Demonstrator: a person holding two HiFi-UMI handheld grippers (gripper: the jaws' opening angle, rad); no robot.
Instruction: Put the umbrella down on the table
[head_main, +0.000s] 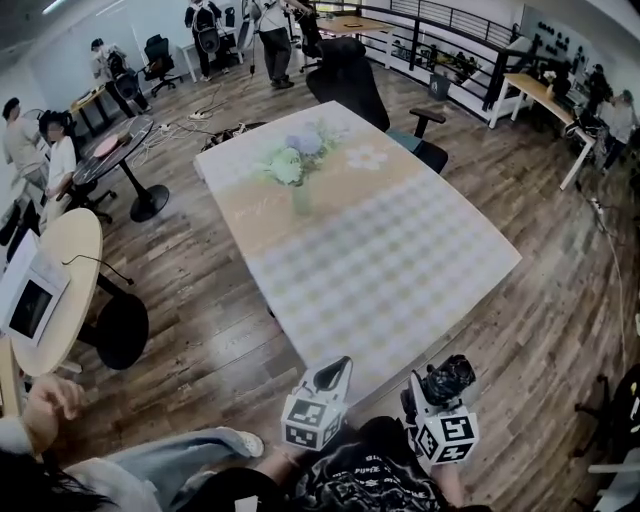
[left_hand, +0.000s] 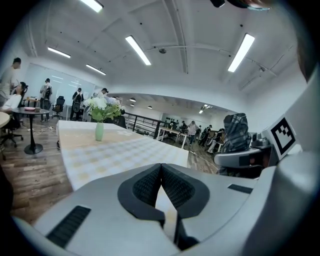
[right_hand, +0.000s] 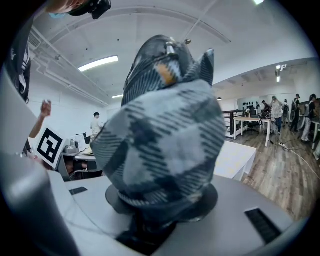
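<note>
Wood planks in brown tones make up the floor of a large open office with strip lights on a white ceiling. At its middle stands the surface, a rectangular one under a pale cloth checked in white, beige and soft green. On its far half a light green vase holds white and lilac flowers. A black office chair is drawn up at the far end, and a dark railing runs behind it. Two round tables stand to the left, with several people sitting and standing beyond them.

Off the near edge, the right tool is clamped on the folded umbrella, a grey and black plaid bundle that stands up out of its jaws, above the floor and not touching the surface. Just left of it, the left tool has its jaws closed together at the tips with nothing between them. Each tool carries a cube with black and white square markers. Pale print on the person's dark shirt is too small to read.
</note>
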